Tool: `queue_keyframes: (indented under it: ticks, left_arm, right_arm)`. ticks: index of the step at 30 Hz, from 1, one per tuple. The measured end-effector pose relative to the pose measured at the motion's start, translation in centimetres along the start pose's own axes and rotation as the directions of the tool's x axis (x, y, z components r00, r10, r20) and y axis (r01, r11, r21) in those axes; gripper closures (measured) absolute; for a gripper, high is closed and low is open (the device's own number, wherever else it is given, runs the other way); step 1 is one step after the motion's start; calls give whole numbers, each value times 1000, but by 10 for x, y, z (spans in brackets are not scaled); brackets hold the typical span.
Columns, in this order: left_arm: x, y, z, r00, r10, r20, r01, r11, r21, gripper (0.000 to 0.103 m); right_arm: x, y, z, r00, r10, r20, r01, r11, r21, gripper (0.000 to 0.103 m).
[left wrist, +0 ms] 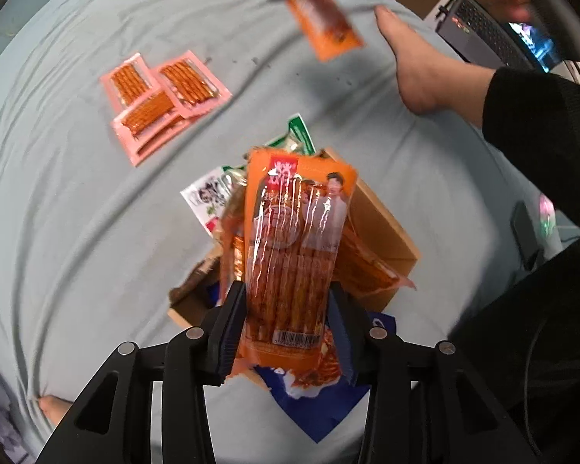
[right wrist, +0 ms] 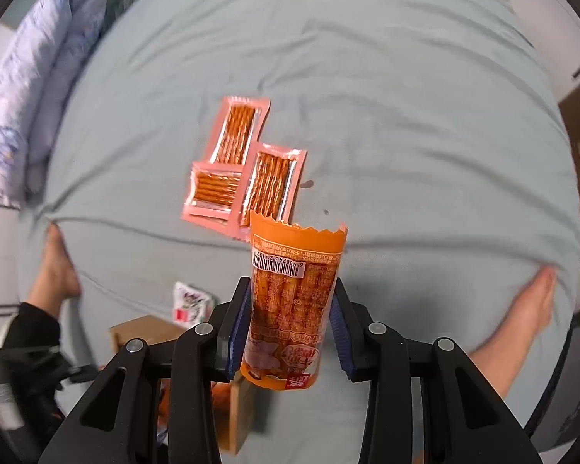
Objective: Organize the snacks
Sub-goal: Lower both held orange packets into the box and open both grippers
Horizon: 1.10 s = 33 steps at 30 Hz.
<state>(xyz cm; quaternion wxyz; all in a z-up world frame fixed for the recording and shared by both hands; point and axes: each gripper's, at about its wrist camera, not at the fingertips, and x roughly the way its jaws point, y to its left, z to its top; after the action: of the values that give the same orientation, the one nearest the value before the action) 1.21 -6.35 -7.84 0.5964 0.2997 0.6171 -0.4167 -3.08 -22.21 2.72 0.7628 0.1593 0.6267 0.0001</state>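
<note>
The left gripper [left wrist: 286, 321] points down over a cardboard box [left wrist: 382, 232] that sits on a pale blue bedsheet [left wrist: 77, 232]. Its jaws stand partly apart and press on the two long edges of an orange snack packet [left wrist: 294, 247], which runs lengthwise out from between the fingers, barcode end nearest the camera. Under it the box holds more orange packets, green and white packets [left wrist: 212, 197] at its far side and a blue wrapper [left wrist: 309, 386] at its near edge.

The right gripper [right wrist: 290, 324] is likewise partly closed, its blue pads squeezing the sides of a second orange packet [right wrist: 294, 290] that stands upright between them with its torn, jagged edge at the far end. From the left wrist view this same packet hangs in the air above the far part of the sheet.

Three pink packets [right wrist: 243, 162] of orange sticks lie overlapping near the middle of the sheet, well apart from the box and just beyond the tip of the right-hand packet. A person's bare feet [right wrist: 529, 309] rest at the sheet's edges.
</note>
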Motion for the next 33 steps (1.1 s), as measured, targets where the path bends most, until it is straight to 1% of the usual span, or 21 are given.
queue_keyframes:
  ticks: [2, 4, 5, 7, 9, 11, 13, 17, 22, 25, 27, 30, 33]
  left_arm:
    - [2, -1, 0, 1000, 1, -1, -1, 1000, -1, 59]
    - [2, -3, 1, 1000, 12, 11, -12, 1000, 1, 50]
    - [0, -4, 2, 1000, 17, 20, -17, 1000, 1, 43]
    - [-4, -3, 2, 999, 20, 42, -20, 1000, 2, 37]
    - [-11, -2, 2, 997, 27, 68, -26, 1000, -5, 23]
    - [-17, 2, 2, 995, 34, 94, -32, 999, -21, 23]
    - [-19, 8, 3, 995, 35, 98, -31, 999, -39, 23]
    - [-24, 24, 4, 993, 44, 113, -33, 994, -102, 23]
    - [-31, 48, 4, 989, 48, 143, -19, 980, -196, 23]
    - [-35, 60, 5, 985, 54, 166, -12, 969, -246, 23]
    - [-36, 67, 5, 985, 40, 170, 8, 962, -274, 23]
    - [-37, 69, 5, 984, 27, 176, 24, 960, -279, 23]
    - [-38, 67, 4, 984, 42, 176, 6, 964, -264, 23]
  right_arm:
    - [-18, -4, -11, 999, 38, 13, -38, 999, 29, 66]
    - [-34, -4, -24, 998, 63, 10, -64, 997, 41, 66]
    - [-40, -1, -31, 997, 73, 9, -73, 997, 37, 66]
    - [-51, 4, -40, 996, 89, 2, -89, 996, 13, 66]
    - [-58, 9, -50, 995, 94, -14, -94, 995, -10, 66]
    - [-61, 4, -46, 994, 103, -40, -104, 995, -12, 66]
    - [-59, 4, -47, 993, 102, -60, -103, 995, -17, 66]
    - [-45, 13, -36, 989, 111, -94, -115, 993, -40, 66]
    - [-29, 28, -27, 983, 140, -122, -152, 984, -93, 66]
    - [-27, 38, -25, 977, 164, -139, -182, 974, -132, 66]
    - [-21, 46, -28, 974, 169, -150, -193, 968, -160, 66]
    - [-7, 57, -31, 967, 167, -191, -204, 960, -194, 66]
    - [13, 65, -35, 947, 184, -261, -239, 951, -197, 66]
